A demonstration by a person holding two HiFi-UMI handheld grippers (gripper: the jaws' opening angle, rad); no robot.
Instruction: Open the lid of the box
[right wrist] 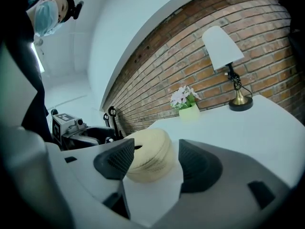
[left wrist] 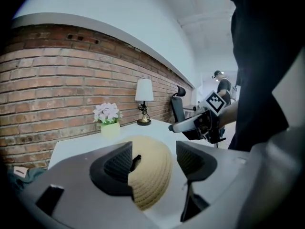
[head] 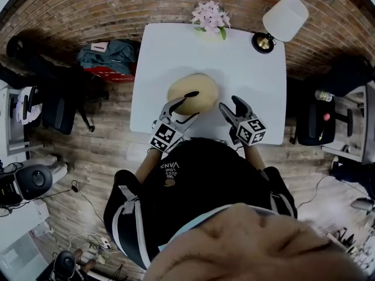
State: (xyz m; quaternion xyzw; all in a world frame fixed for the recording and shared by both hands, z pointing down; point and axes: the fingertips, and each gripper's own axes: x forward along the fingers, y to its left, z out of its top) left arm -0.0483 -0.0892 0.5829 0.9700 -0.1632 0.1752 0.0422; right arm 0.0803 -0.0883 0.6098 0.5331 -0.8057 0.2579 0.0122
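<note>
One woven box (head: 208, 102) sits closed near the middle of the worktop's (head: 252, 63) front edge, your left gripper (head: 196, 104) and right gripper (head: 229, 103) flanking it with jaws apart and empty, so steady its base with one and lift the lid (head: 202, 84) straight up.

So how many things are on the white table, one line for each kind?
box: 1
flowers: 1
lamp: 1
total: 3
</note>
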